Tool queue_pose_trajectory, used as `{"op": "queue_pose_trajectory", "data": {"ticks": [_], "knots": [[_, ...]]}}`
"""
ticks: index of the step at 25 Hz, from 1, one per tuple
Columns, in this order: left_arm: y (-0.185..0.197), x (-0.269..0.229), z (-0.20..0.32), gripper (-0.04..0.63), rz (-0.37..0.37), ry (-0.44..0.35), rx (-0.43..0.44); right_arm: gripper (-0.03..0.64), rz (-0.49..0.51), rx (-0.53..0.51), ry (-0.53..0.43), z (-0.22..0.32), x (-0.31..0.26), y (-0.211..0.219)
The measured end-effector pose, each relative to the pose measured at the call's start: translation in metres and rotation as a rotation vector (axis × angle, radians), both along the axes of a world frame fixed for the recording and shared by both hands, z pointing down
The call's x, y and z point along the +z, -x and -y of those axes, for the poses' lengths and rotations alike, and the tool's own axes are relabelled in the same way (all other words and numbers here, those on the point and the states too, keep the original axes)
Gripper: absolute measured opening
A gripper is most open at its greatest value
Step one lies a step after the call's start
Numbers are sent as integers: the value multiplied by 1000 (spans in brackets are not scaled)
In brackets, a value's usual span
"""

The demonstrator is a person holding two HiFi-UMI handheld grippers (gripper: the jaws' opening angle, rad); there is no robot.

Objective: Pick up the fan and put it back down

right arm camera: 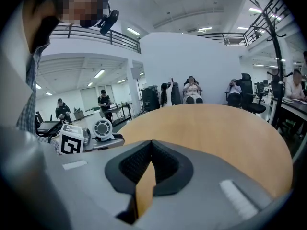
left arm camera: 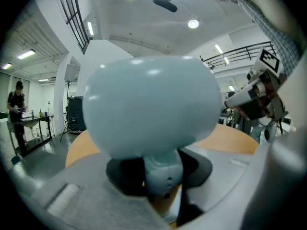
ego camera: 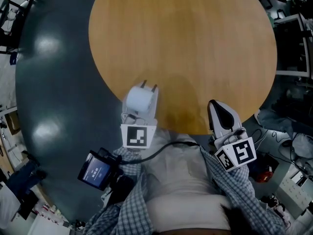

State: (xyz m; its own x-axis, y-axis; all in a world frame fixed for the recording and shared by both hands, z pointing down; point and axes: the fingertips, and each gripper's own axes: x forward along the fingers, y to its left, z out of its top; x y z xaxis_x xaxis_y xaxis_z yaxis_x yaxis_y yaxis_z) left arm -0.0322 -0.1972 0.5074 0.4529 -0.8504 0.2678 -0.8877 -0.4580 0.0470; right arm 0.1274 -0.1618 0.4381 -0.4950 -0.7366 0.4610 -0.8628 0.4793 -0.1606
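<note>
Two grippers: both are hanging over the near rim of the round wooden table, apart from each other.
Far left: a small device w/ a lit blue screen is sitting beside the person's checked shirt; a black cable is running across the person's front.
Left gripper: its jaws are clamping the fan's stem, standing part-way apart w/ the stem filling the gap. Its marker cube is facing up at the head view.
Fan: the pale rounded head is standing up above the jaws and filling most of the left gripper view. In the head view it is sitting over the table's near rim. Can't tell if its base is touching the wood. Its round grille is showing in the right gripper view.
Right gripper: its jaws are pressing together w/ nothing btw them. It is pointing out across the table, well apart from the fan and to its right.
Bg: dark floor is surrounding the table. Seated people are showing beyond the far rim in the right gripper view. One person is standing at a bench at the far left of the left gripper view.
</note>
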Motion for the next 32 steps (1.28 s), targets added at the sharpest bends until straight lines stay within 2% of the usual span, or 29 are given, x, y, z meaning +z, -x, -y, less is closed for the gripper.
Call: {"op": "queue_pose_trajectory", "data": {"ticks": [5, 9, 14, 19, 22, 27, 32], "knots": [[-8, 5, -2, 169, -29, 15, 14, 2, -6, -6, -4, 2, 0, -3], [-14, 8, -6, 210, -18, 26, 27, 3, -4, -23, 4, 7, 1, -4], [-13, 4, -9, 229, -25, 19, 27, 3, 8, -69, 13, 12, 6, 9], [10, -7, -23, 235, -16, 24, 28, 3, 28, -118, 9, 11, -3, 45], [10, -9, -31, 235, -10, 36, 31, 3, 42, -143, 5, 12, -7, 52], [18, -22, -49, 235, -66, 60, 14, 3, 74, -167, -5, 9, -16, 68], [36, -37, -62, 233, -52, 58, 15, 3, 115, -184, -42, 7, -31, 90]]}}
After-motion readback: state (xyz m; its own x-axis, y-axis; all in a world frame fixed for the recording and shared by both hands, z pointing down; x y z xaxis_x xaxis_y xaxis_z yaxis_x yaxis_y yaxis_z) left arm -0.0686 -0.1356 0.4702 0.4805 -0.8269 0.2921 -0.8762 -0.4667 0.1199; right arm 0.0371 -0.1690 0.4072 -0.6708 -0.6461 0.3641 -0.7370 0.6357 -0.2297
